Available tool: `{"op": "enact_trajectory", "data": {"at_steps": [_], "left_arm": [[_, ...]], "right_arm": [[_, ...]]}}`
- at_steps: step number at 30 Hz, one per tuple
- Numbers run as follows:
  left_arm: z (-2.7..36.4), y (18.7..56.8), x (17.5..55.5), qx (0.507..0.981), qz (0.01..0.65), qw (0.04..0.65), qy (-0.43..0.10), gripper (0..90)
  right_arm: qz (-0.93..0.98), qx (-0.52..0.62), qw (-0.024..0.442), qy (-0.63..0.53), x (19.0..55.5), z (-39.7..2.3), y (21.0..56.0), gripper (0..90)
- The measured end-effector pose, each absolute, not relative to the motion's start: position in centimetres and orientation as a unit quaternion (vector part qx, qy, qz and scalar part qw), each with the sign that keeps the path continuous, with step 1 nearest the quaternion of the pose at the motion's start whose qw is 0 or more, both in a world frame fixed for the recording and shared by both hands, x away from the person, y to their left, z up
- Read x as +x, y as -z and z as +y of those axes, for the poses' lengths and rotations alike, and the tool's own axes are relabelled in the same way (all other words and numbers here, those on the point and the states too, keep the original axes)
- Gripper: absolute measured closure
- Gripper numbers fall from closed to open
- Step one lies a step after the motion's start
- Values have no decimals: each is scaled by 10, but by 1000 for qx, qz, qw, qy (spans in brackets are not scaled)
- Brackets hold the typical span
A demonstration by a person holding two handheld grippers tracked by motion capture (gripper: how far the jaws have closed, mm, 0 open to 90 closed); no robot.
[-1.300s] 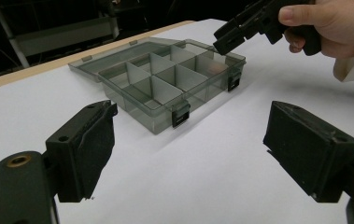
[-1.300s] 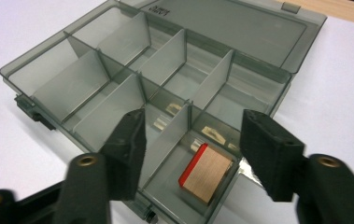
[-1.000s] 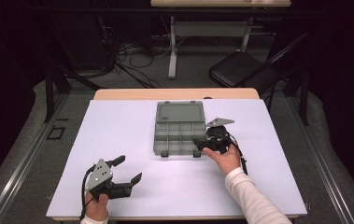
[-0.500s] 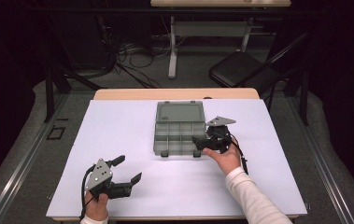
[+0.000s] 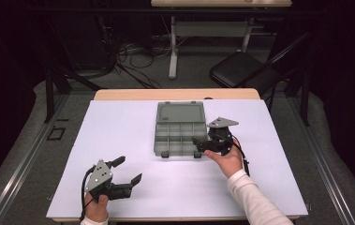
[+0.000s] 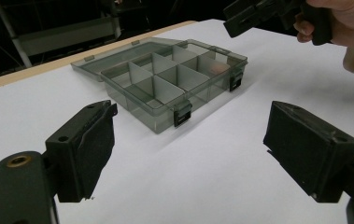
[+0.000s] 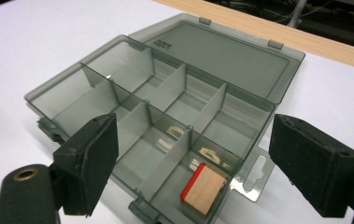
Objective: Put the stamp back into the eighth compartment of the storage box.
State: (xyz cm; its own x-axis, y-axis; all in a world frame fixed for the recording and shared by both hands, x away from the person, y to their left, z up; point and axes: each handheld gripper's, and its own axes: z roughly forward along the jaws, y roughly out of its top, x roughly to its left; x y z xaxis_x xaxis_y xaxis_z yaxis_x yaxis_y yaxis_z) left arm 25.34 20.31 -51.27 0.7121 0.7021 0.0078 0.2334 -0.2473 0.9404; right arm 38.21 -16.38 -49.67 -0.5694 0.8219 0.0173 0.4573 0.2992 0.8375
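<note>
A grey see-through compartment box [image 5: 180, 133] lies open at the middle of the white table, its lid flat behind it. A small wooden block with a red edge [image 7: 204, 189] lies in the box's [image 7: 104, 98] near right compartment. My right gripper [image 5: 197, 144] hovers at that corner. Its jaws [image 7: 195, 128] have just been opening and stand wide, with nothing between them and the block below. My left gripper [image 5: 129, 169] rests open and empty at the near left of the table, pointing towards the box [image 6: 165, 84]. It also sees the right gripper [image 6: 254, 14].
The white sheet [image 5: 133, 122] covers a wooden table whose far edge [image 5: 175, 93] shows behind the box. Beyond it on the floor are a black chair [image 5: 240, 70], cables [image 5: 128, 56] and another table's legs [image 5: 173, 47].
</note>
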Motion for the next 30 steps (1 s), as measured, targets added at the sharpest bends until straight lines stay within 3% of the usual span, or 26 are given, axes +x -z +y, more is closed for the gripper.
{"op": "enact_trajectory", "data": {"at_steps": [15,30], "left_arm": [[205,512,252,757,310,529,-225,160],[205,512,252,758,309,529,-224,161]], "right_arm": [[776,383,211,-455,345,-172,474,158],[761,387,218,-473,307,-197,473,159]]}}
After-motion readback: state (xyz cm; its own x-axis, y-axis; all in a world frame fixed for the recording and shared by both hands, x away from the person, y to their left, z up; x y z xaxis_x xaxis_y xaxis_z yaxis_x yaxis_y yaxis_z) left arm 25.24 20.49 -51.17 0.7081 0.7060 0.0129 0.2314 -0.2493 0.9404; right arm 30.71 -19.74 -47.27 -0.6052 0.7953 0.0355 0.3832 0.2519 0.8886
